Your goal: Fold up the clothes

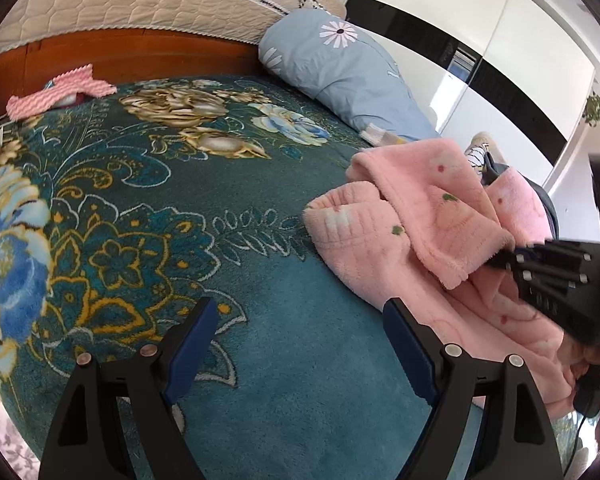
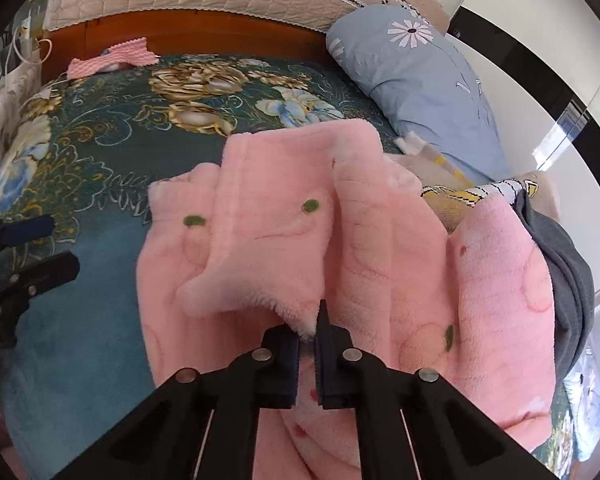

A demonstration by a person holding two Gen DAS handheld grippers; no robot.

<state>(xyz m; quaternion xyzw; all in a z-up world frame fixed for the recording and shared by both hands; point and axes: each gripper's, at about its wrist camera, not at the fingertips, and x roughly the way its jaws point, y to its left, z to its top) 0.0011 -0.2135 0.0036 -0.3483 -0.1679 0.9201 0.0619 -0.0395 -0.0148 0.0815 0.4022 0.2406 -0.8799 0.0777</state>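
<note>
STAGE: early, no neat fold visible | GARMENT: pink fleece garment (image 2: 300, 240) lies rumpled on the bed blanket (image 1: 260, 280), directly ahead of the right tongs (image 2: 309, 330) | RIGHT: jaws pinched on a fleece edge | LEFT: left tongs (image 1: 300, 320) wide apart, empty, garment off to their right | LEFT TO DO: spread, smooth, fold.

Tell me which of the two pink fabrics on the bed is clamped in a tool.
The fluffy pink fleece garment, its hem pinched by the shut right tool. The pink zigzag-knit cloth lies untouched by the headboard.
</note>
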